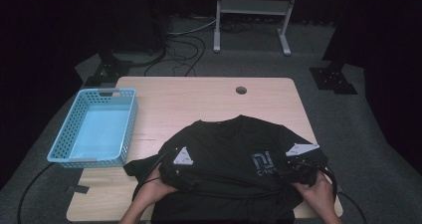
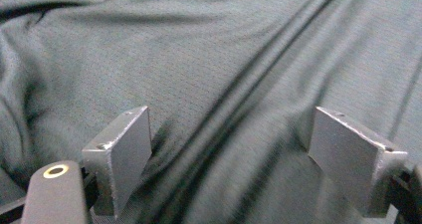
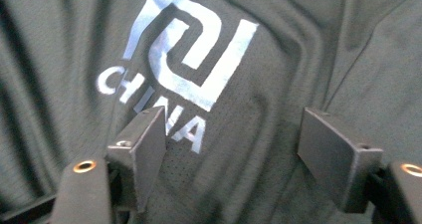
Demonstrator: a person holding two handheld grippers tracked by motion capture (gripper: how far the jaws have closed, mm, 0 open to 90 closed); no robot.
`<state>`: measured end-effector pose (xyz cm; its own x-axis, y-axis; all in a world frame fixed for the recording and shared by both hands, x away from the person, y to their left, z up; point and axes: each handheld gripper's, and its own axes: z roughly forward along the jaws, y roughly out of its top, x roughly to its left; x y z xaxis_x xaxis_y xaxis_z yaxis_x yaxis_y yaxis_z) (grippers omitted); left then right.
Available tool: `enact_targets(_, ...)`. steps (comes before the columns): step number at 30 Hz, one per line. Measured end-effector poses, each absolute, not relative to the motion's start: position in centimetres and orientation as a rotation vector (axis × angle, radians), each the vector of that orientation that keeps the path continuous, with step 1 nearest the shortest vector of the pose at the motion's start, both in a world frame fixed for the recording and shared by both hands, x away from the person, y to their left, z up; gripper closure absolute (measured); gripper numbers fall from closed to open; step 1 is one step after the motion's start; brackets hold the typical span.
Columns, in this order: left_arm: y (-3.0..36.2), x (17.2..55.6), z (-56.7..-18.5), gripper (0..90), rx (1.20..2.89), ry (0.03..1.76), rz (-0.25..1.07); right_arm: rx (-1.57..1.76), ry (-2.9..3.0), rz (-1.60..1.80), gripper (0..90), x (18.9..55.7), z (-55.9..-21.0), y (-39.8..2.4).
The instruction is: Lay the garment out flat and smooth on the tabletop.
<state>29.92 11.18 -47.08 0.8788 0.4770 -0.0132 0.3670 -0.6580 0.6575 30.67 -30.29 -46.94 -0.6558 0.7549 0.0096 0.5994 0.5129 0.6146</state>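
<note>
Where grippers hover: T-shirt beneath.

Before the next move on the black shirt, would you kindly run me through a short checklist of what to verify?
1. Left gripper jaws open, nothing pinched: ok.
2. Right gripper jaws open over the printed logo: ok.
3. Black T-shirt lies front up on the table, collar away from the person: ok.
4. Fabric smooth: not ok, folds run under both grippers.
5. Blue basket empty and clear of the shirt: ok.
6. Lower hem fully on the table: cannot tell.
</note>
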Motion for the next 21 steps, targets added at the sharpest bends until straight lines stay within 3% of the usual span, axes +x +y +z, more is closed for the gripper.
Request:
enact_targets(8, 12.4, 27.6, -46.9, 16.9, 2.348, 0.589, 0.153, 1.114, 2.561, 0.832, 25.7, 27.9, -46.7, -30.9)
enact_targets(17, 12.9, 30.0, -45.9, 16.7, 2.215, 0.874, 0.4, 1.278, 2.435, 0.89, 26.4, 30.4, -45.3, -31.3)
enact_targets(21, 13.1, 30.9, -46.3, 16.7, 2.199, 0.999, 0.451, 1.396, 2.36, 0.91, 26.4, 31.7, -45.1, -31.4)
